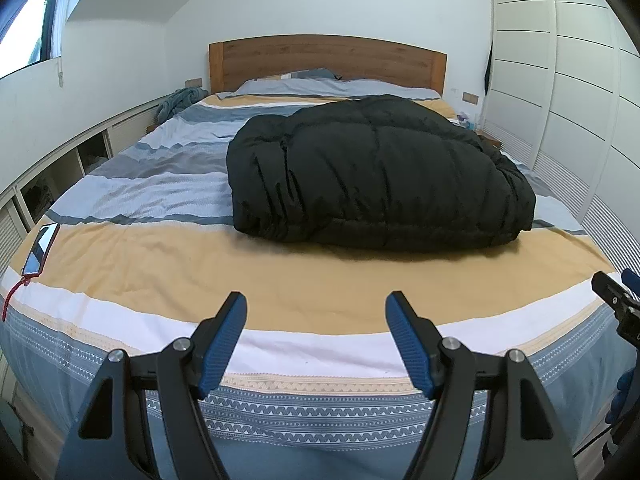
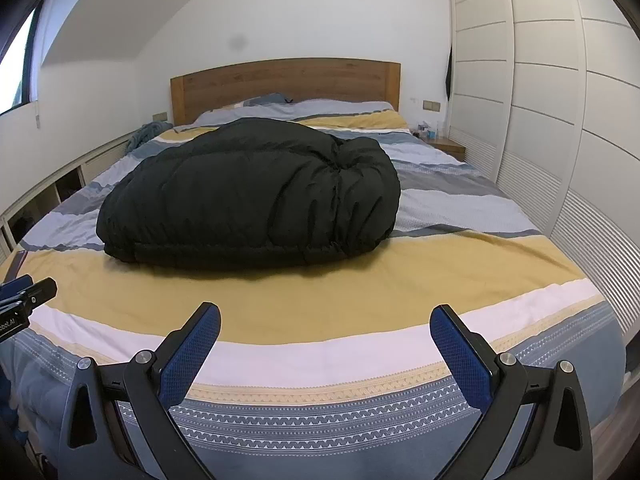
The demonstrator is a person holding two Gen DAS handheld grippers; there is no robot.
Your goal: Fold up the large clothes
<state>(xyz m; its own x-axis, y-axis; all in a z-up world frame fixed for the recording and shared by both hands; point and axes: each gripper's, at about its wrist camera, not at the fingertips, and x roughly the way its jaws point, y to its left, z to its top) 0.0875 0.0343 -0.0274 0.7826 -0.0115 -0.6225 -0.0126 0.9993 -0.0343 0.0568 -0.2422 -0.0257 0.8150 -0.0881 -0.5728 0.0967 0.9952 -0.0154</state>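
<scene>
A large black puffy jacket (image 1: 376,176) lies bundled in a thick mound on the striped bed (image 1: 160,268), right of centre in the left wrist view. In the right wrist view the jacket (image 2: 248,196) lies left of centre on the bed (image 2: 460,256). My left gripper (image 1: 316,308) is open and empty, held over the foot edge of the bed, well short of the jacket. My right gripper (image 2: 326,320) is open and empty, also over the foot edge. Each gripper shows at the edge of the other's view, the right one (image 1: 616,296) and the left one (image 2: 24,292).
A phone (image 1: 40,248) with a red strap lies at the bed's left foot corner. Pillows (image 1: 320,86) and a wooden headboard (image 1: 328,60) are at the far end. A white wardrobe (image 1: 568,92) stands along the right, low shelves (image 1: 60,168) along the left, a nightstand (image 2: 450,146) far right.
</scene>
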